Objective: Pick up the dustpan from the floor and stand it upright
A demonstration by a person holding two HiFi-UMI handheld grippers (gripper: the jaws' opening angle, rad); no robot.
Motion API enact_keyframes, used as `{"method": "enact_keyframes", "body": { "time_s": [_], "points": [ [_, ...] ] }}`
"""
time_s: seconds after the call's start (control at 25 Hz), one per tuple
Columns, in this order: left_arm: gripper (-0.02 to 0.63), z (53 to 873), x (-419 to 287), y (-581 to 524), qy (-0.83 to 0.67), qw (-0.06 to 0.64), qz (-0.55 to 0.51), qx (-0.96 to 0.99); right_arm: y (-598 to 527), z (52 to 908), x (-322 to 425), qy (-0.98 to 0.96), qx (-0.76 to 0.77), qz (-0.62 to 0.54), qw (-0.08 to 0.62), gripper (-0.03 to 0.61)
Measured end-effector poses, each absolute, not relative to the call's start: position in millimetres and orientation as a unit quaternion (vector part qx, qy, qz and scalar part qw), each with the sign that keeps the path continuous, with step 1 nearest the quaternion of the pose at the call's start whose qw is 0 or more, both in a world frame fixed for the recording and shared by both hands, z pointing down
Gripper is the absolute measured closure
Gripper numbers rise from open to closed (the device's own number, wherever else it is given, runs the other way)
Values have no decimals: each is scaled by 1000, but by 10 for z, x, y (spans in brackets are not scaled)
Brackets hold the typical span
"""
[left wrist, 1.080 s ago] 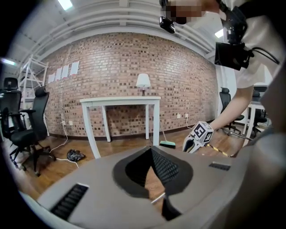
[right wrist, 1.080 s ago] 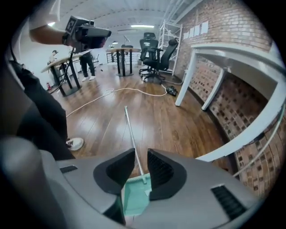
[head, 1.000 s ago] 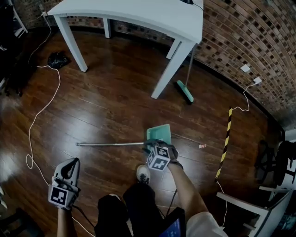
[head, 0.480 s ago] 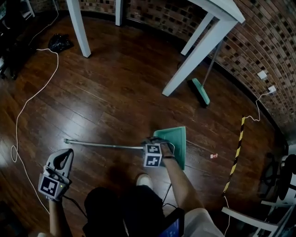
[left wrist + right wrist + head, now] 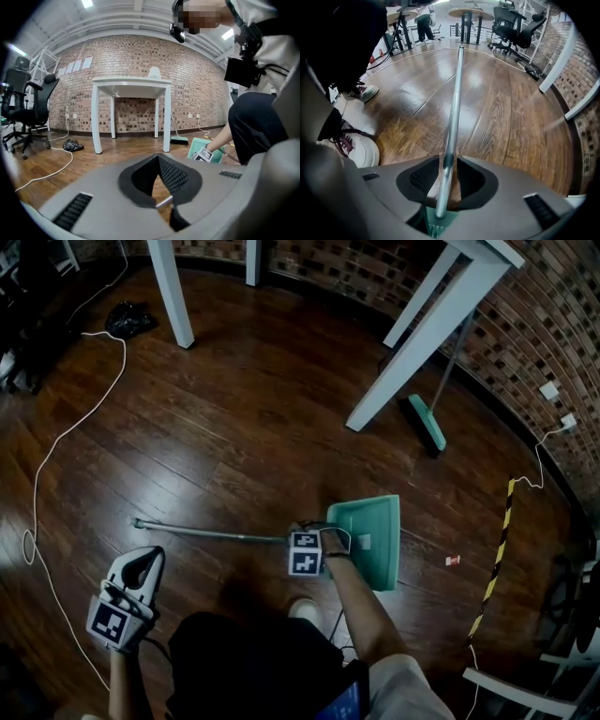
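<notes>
The dustpan lies flat on the wooden floor: a green pan with a long metal handle running out to the left. My right gripper points down at the spot where handle and pan join. In the right gripper view the handle runs between the jaws of that gripper, which stand open with a gap on each side. My left gripper hangs low at the left, well apart from the handle. Its fingertips meet with nothing between them. The left gripper view shows the pan off to the right.
A white table's legs stand beyond the pan, with a green broom leaning by the brick wall. A white cable loops over the floor at left, near a black bag. Yellow-black tape lies at right. The person's shoe is beside the handle.
Both grippers have come down toward the floor. The right gripper has settled over the handle by the pan, and the whole view has shifted closer to the floor.
</notes>
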State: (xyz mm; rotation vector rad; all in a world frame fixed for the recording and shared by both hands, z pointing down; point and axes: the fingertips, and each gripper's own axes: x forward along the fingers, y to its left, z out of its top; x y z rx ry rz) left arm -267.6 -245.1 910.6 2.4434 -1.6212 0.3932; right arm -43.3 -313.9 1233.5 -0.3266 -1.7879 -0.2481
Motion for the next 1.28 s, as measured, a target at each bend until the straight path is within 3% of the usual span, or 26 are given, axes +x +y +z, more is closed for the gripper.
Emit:
{"method": "enact_keyframes", "body": {
  "time_s": [0.56, 1.28],
  "points": [
    [606, 9121, -2525, -2698, -537, 87, 117, 831, -3204, 12484, -495, -778, -123, -97, 608, 477],
    [606, 8782, -2402, -2517, -504, 60, 100, 856, -3750, 11406, -720, -859, 51, -70, 504, 485]
  ]
}}
